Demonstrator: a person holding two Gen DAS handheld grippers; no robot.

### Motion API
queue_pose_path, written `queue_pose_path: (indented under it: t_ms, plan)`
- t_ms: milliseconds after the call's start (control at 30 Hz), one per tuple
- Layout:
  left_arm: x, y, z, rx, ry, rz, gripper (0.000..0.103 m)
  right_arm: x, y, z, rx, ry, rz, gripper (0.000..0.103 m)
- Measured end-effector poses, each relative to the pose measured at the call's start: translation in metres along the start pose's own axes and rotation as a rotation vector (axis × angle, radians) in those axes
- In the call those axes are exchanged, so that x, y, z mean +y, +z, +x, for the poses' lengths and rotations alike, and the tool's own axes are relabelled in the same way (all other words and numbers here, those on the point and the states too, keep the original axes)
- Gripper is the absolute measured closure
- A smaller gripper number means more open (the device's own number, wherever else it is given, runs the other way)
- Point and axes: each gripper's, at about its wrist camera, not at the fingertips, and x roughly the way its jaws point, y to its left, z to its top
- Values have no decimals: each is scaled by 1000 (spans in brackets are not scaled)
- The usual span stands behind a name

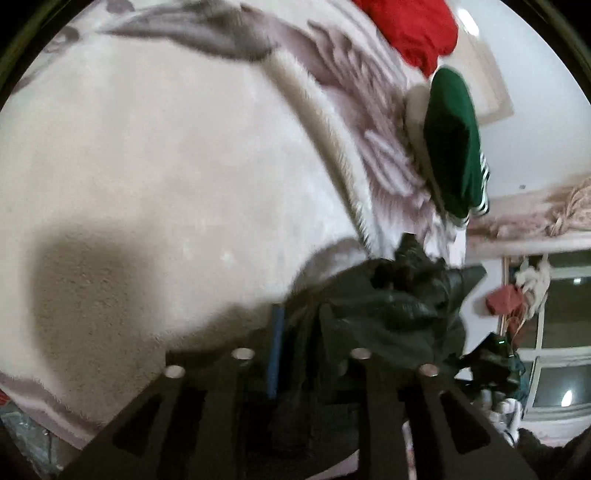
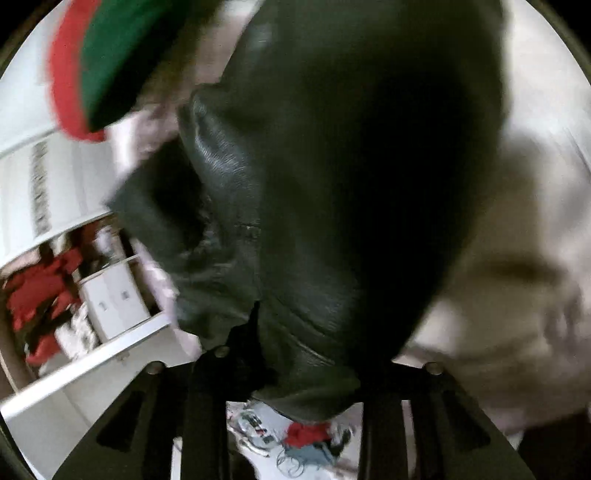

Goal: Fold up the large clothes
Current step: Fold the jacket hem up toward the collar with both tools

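Dark fabric fills the near ground of both wrist views. In the left wrist view, the left claw (image 1: 301, 332) sits at the lower middle of the frame with its two fingers close together, and a bunched fold of a black leather-like jacket (image 1: 402, 295) lies between and over them; the fingers appear to pinch the fabric, though blur and the dark cloth hide the contact itself. A blue strip shows on the inner face of the left-hand finger. In the right wrist view, the right claw (image 2: 291, 373) is at the lower middle, and the same black jacket (image 2: 332, 166) hangs down into the gap between its fingers, covering most of the frame; whether the pads press on it I cannot tell, as the fabric hides the tips.

Beyond the left claw, a cream fuzzy blanket (image 1: 166, 166) with a grey-mauve leaf pattern spreads over the left and centre of the frame. Farther off, at the upper right, a green garment (image 1: 450, 147) with white stripes lies on the blanket, and a red garment (image 1: 410, 29) lies past it at the top edge. In the right wrist view these two appear blurred at the upper left, with white shelves (image 2: 110, 295) at the left edge below them.
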Motion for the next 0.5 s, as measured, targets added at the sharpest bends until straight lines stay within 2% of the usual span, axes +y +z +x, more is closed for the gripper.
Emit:
queue_pose_path:
  t_ms: [33,100,133,167,200,267,333,367,433,500]
  plan:
    - [-1,-1,-3,-8,12,-4,73,-17,-1,3,30,-29,31,58]
    - [-1,-6,-15,-40,6,-34,53,-46,-2,-1,97,-43,102,49]
    - [-2,-11,-26,-68,19,-49,51,-48,-5,-4,98,-61,87,46]
    - [-4,-18,-34,-87,29,-46,51,-46,-6,-14,92,-108,39,45]
    - [-10,-24,-42,-112,50,-29,51,-36,-7,-29,91,-192,-65,45]
    - [-24,-32,-47,-138,110,18,50,-15,-10,-49,85,-263,-226,40]
    - [-42,-36,-38,-125,138,84,47,12,-8,-63,89,-337,-373,40]
    - [-43,-41,-34,-114,144,106,43,29,-6,-62,88,-356,-429,40]
    - [-47,-35,-12,-78,144,137,43,71,5,-62,75,-377,-580,40]
    - [-42,-28,6,-46,175,147,43,117,19,-46,84,-361,-725,36]
